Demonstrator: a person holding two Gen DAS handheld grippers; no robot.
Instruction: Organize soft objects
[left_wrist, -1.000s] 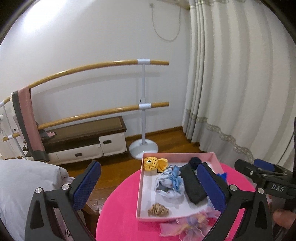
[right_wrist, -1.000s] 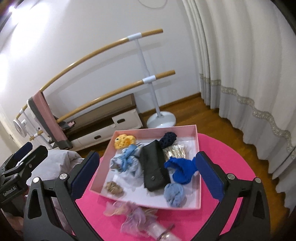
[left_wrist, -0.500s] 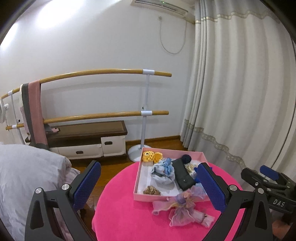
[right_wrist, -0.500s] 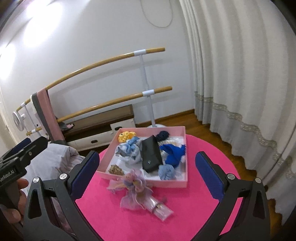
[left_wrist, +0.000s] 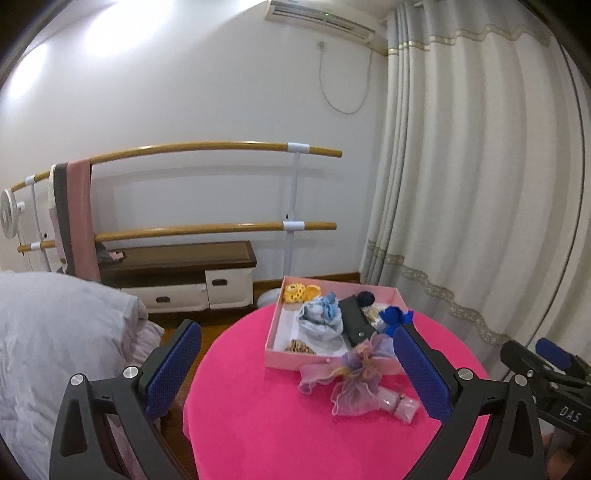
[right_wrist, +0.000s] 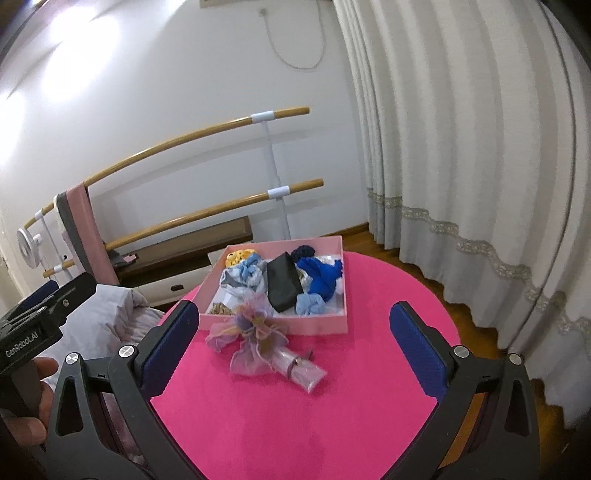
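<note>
Two grippers, left (left_wrist: 297, 365) and right (right_wrist: 299, 345), spread wide, empty; pink box (right_wrist: 280, 325) at twelve o'clock, organza bow (right_wrist: 255, 336) touching its near wall.

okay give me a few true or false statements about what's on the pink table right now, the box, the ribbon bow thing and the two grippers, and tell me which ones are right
1. The purple ribbon bow lies inside the pink box. False: it lies on the pink table, just in front of the box.
2. The black pouch is in the box. True.
3. The right gripper is shut on the bow. False: its jaws are wide open and empty.
4. The left gripper is open and holds nothing. True.
5. The yellow knitted item sits at a far corner of the box. True.
6. The box has a lid on it. False: it is open on top.
</note>
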